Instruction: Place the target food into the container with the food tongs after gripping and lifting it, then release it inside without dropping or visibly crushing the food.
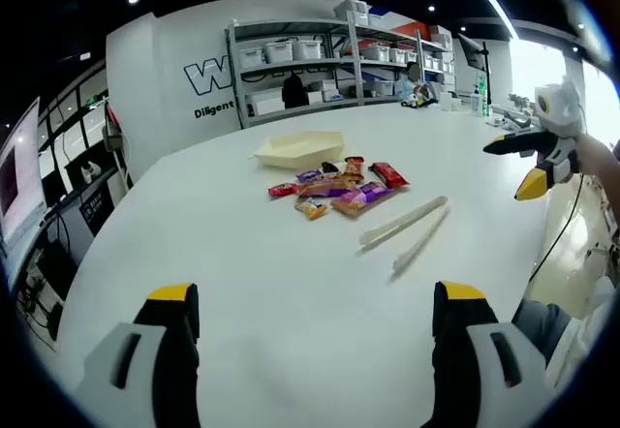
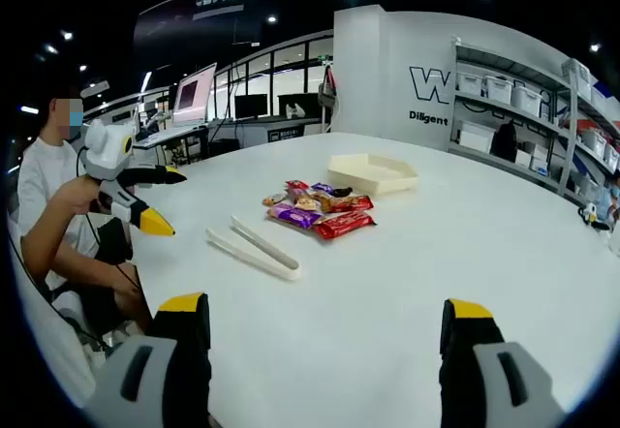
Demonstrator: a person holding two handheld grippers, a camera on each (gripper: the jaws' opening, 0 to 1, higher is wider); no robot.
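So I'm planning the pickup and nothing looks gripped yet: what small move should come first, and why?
Probably bring the right gripper down to the food tongs. They lie untouched on the white table beside the snack packets, the tray sits beyond them, and both grippers hover open with nothing held.

Left gripper view: on the surface (image 1: pixel 242 273), the food tongs (image 1: pixel 405 227) lie nearest, to the right of the heap of wrapped snacks (image 1: pixel 334 190), with the container (image 1: pixel 301 148) just behind the heap and shelving (image 1: pixel 339 60) beyond the surface's far edge.
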